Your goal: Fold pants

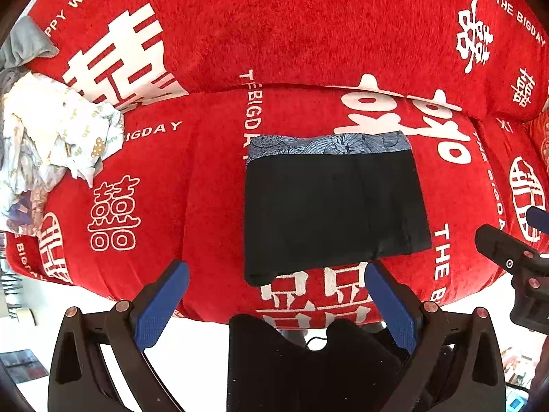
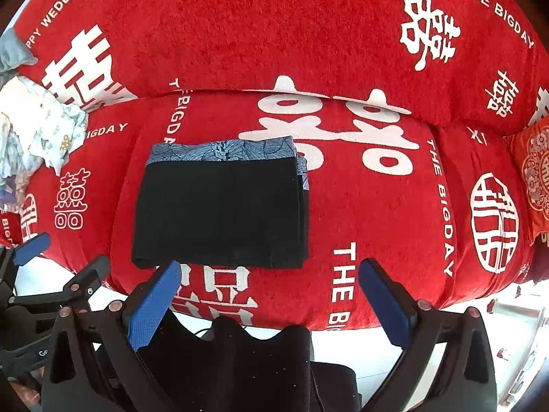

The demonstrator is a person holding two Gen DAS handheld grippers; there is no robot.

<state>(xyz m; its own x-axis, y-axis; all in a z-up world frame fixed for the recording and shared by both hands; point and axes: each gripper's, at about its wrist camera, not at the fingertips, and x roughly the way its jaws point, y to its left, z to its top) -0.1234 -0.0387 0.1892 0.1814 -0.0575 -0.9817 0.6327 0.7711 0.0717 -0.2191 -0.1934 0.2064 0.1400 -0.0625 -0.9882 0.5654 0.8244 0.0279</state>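
The black pants (image 1: 334,213) lie folded into a flat rectangle on the red sofa seat (image 1: 212,189), with a blue patterned band along their far edge. My left gripper (image 1: 274,274) stands open just short of the fold's near edge, nothing between its blue pads (image 1: 161,305). In the right wrist view the same pants (image 2: 219,209) sit ahead and to the left. My right gripper (image 2: 271,274) is open too, held back from the fold, its left pad near the front edge. The left gripper also shows at the left border (image 2: 61,257).
A crumpled pile of pale printed clothes (image 1: 51,137) lies on the seat at far left, with grey cloth (image 1: 24,44) behind it. The sofa backrest (image 1: 291,24) rises behind the pants. A red patterned cushion (image 2: 532,175) sits far right. White floor (image 1: 192,353) lies below the seat's edge.
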